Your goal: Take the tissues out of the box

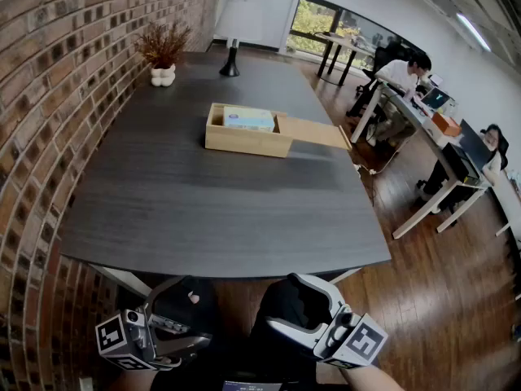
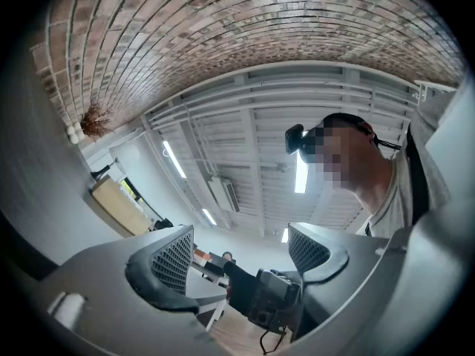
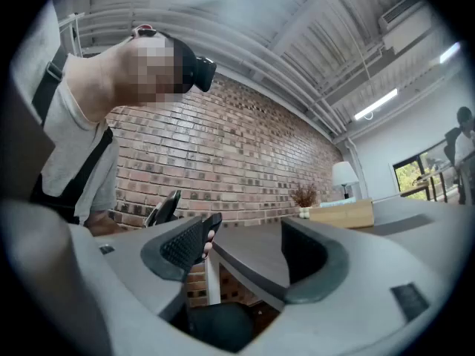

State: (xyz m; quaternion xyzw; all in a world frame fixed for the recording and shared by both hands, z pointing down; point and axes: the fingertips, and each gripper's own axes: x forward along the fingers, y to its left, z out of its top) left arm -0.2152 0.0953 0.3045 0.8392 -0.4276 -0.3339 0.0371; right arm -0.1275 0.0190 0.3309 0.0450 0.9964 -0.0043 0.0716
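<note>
A wooden box (image 1: 244, 139) lies on the far half of the dark table (image 1: 203, 210), with its lid (image 1: 313, 131) slid out to the right. Inside it rests a light blue tissue pack (image 1: 248, 118). Both grippers hang below the table's near edge, close to my body. My left gripper (image 1: 173, 332) tilts upward, its jaws (image 2: 241, 254) standing apart with nothing between them. The right gripper (image 1: 308, 318) points along the table toward the box (image 3: 338, 213), and its jaws (image 3: 245, 251) are open and empty too.
A brick wall (image 1: 57, 96) runs along the table's left side. At the far end stand a dried plant in a white vase (image 1: 163, 51) and a lamp (image 1: 232, 35). People sit at desks (image 1: 423, 112) on the right, over a wooden floor.
</note>
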